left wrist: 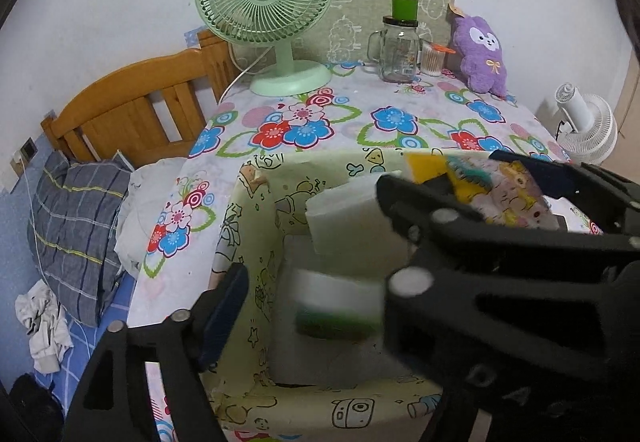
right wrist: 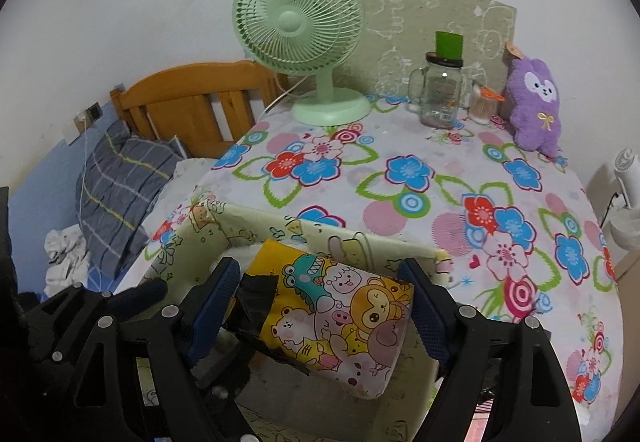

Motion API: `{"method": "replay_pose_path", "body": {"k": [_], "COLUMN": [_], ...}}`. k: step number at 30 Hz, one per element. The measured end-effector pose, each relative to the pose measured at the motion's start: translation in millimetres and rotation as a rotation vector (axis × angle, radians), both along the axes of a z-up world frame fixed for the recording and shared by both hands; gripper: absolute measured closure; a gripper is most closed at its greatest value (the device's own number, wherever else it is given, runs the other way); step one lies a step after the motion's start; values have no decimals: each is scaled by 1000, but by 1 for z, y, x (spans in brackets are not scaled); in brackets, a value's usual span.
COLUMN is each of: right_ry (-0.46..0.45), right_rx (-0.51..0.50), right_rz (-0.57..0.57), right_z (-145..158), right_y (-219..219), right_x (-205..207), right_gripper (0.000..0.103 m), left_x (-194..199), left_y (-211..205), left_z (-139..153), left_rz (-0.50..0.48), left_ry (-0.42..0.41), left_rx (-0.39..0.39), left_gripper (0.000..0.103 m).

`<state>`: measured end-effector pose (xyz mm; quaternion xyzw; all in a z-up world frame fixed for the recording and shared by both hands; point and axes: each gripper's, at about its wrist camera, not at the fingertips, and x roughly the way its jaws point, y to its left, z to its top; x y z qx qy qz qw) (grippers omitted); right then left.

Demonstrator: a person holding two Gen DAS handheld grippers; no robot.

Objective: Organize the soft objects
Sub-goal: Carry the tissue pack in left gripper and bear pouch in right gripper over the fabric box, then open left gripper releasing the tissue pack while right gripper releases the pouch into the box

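A pale cartoon-print fabric box [left wrist: 256,202] [right wrist: 240,214] stands at the near edge of the flowered table. My left gripper [left wrist: 320,282] hangs open over it. Below its jaws a blurred white-and-green sponge [left wrist: 336,302] is loose inside the box, and a white foam block [left wrist: 348,218] leans against the back wall. My right gripper [right wrist: 320,294] [left wrist: 480,182] is shut on a yellow cartoon-animal pouch [right wrist: 340,314] [left wrist: 504,194], held tilted over the box's right side. It hides the left gripper's right finger. A purple plush [left wrist: 482,54] [right wrist: 536,106] stands at the back right.
At the back of the table are a green fan [left wrist: 266,2], a glass jar mug [left wrist: 398,50] with a green lid, and a tub of cotton swabs [left wrist: 432,60]. A wooden headboard [left wrist: 132,110] and plaid pillow [left wrist: 76,230] lie left. A white fan [left wrist: 588,122] stands right.
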<state>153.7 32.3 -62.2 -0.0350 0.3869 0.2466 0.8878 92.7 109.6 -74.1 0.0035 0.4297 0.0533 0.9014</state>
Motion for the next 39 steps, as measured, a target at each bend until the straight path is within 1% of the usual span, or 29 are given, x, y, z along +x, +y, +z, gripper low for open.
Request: {"method": "replay_pose_path", "body": {"k": [2, 6, 8, 13, 22, 28, 39], "right_ry": [6, 8, 9, -17, -64, -80, -112], "right_rx": [-9, -27, -25, -36, -29, -8, -5], "right_rz": [16, 26, 26, 24, -5, -52, -120], "right_z": [-2, -3, -3, -1, 14, 24, 39], "right_y": [2, 4, 5, 3, -19, -38, -71], "right_x": [-1, -2, -2, -7, -20, -28, -41], "right_gripper": [18, 15, 10, 6, 6, 6, 6], "left_x": [-1, 0, 0, -3, -9, -13, -21], "left_y": [0, 1, 1, -4, -18, -32, -61], "left_z": [1, 2, 3, 10, 22, 31, 44], "left_rz": [-4, 1, 0, -6, -13, -29, -76], "left_ry": [-2, -6, -10, -35, -78, -107, -155], "left_rx": [-4, -2, -10, -9, -6, -11, -4], "left_gripper": [17, 16, 15, 12, 7, 7, 6]}}
